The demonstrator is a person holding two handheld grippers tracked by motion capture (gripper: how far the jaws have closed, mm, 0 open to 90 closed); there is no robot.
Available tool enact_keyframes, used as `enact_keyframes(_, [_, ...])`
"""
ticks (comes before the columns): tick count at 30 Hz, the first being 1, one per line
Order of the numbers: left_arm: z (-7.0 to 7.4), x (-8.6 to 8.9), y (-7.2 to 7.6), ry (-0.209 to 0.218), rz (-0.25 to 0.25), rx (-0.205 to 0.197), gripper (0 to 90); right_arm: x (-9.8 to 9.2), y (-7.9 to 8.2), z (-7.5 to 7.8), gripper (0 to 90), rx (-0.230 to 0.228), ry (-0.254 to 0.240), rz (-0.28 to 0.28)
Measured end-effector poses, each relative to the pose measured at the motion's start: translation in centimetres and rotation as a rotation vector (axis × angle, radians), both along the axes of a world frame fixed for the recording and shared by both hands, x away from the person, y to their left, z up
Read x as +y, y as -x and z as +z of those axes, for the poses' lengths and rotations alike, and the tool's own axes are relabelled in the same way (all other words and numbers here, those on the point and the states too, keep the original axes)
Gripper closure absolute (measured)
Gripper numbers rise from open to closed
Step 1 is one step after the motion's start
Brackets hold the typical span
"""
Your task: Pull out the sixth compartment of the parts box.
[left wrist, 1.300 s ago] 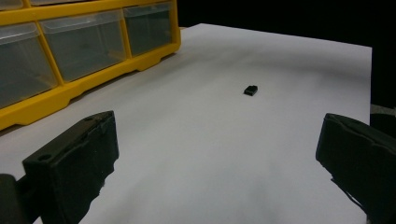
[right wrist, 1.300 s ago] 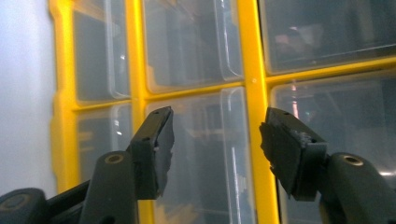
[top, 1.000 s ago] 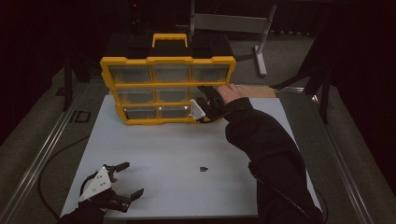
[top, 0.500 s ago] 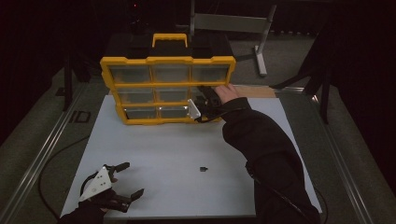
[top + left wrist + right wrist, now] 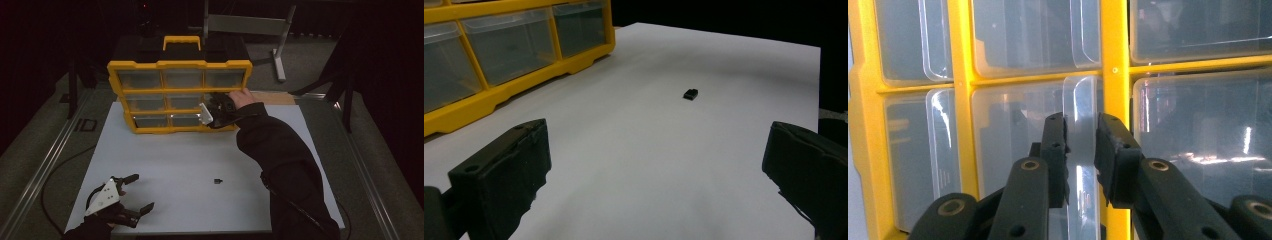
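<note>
A yellow drawer cabinet (image 5: 180, 64) with clear plastic drawers stands at the back of the white mat. My right gripper (image 5: 216, 107) is at its front, at the right column below the top row. In the right gripper view its jaws have just been closing, and the right gripper (image 5: 1082, 125) now pinches the clear handle lip (image 5: 1080, 95) of one drawer. My left gripper (image 5: 142, 191) rests open near the mat's front left corner. In the left gripper view the left gripper (image 5: 659, 150) has wide jaws with nothing between them. A small black part (image 5: 218, 181) lies on the mat ahead (image 5: 690, 93).
The white mat (image 5: 165, 160) lies bare between the cabinet and the front edge. A cable (image 5: 55, 175) trails off the left side. A metal stand (image 5: 277, 55) sits behind the cabinet on the right. The cabinet's yellow frame (image 5: 524, 90) runs along the left gripper view's left.
</note>
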State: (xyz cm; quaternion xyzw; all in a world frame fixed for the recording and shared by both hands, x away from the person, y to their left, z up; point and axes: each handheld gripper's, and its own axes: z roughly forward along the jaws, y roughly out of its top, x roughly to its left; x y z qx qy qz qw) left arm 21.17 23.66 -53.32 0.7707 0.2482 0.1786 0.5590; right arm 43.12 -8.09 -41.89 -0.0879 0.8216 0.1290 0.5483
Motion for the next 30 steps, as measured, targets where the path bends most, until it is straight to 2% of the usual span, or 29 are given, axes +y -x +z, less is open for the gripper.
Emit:
enact_keyframes(3, [0.0,0.0,0.0,0.0,0.001,0.001,0.0,0.0,0.1,0.1,76.4,-0.006,0.016,0.006])
enact_keyframes(4, [0.0,0.0,0.0,0.0,0.0,0.0,0.0,0.0,0.1,0.1,76.5,-0.002,-0.002,0.004])
enact_keyframes(5, [0.0,0.0,0.0,0.001,0.0,0.001,0.0,0.0,0.1,0.4,76.5,0.008,0.0,0.004])
enact_keyframes(9, [0.0,0.0,-0.1,0.0,0.001,0.001,0.0,0.1,0.2,0.4,76.6,0.001,0.012,0.004])
enact_keyframes(14, [0.0,0.0,-0.1,-0.002,0.0,0.001,0.0,-0.1,0.6,0.7,76.5,0.026,0.006,0.015])
enact_keyframes(18, [0.0,0.0,-0.1,-0.004,0.0,0.002,0.0,-0.3,1.1,0.8,76.2,0.055,-0.002,0.032])
enact_keyframes(22, [-0.1,0.0,-0.1,-0.004,0.002,0.004,0.0,-0.8,1.9,1.0,76.2,0.06,0.018,0.057])
enact_keyframes(30, [-0.1,-0.1,-0.1,-0.004,0.004,0.006,0.0,-1.3,2.8,1.1,76.2,0.067,0.015,0.097])
